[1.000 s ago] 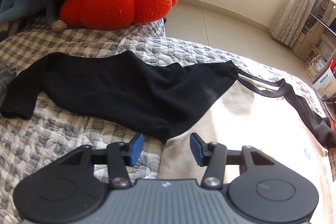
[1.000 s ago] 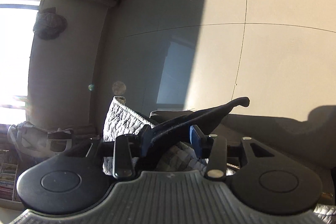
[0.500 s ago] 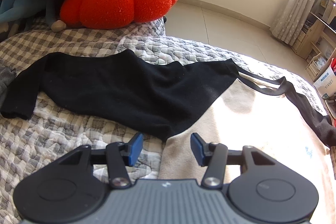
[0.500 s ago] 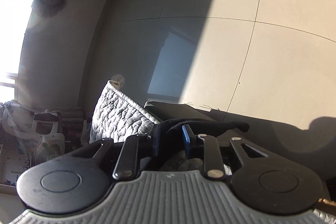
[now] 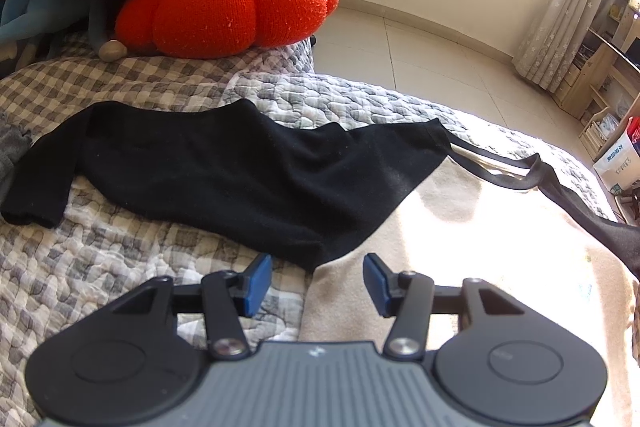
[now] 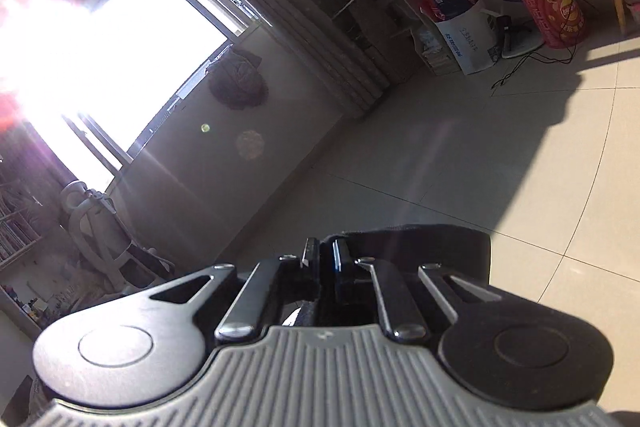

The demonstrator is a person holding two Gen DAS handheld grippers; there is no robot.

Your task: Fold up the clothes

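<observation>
I see the black garment (image 5: 224, 171) spread flat across the quilted bedcover (image 5: 80, 267), its body running left to right with one sleeve trailing off to the far left edge. My left gripper (image 5: 316, 281) hangs just on the near side of it, jaws roughly half apart with nothing between the blue pads (image 5: 256, 283); the garment's nearest pointed corner lies just beyond the gap, not touching either pad. A beige blanket (image 5: 460, 251) lies to the right under that corner, bright with sun. From the garment's far right corner a thin stretched strip of black fabric runs off toward the right edge of the left wrist view. Behind the garment, an orange knitted cushion (image 5: 224, 3) sits on the bed at the far left.

My right gripper (image 6: 323, 261) is tilted, looking over the tiled floor (image 6: 540, 167) toward a window. Its jaws are closing, nearly together, pinching a fold of black cloth (image 6: 420, 247) that bunches up just right of the pads
</observation>
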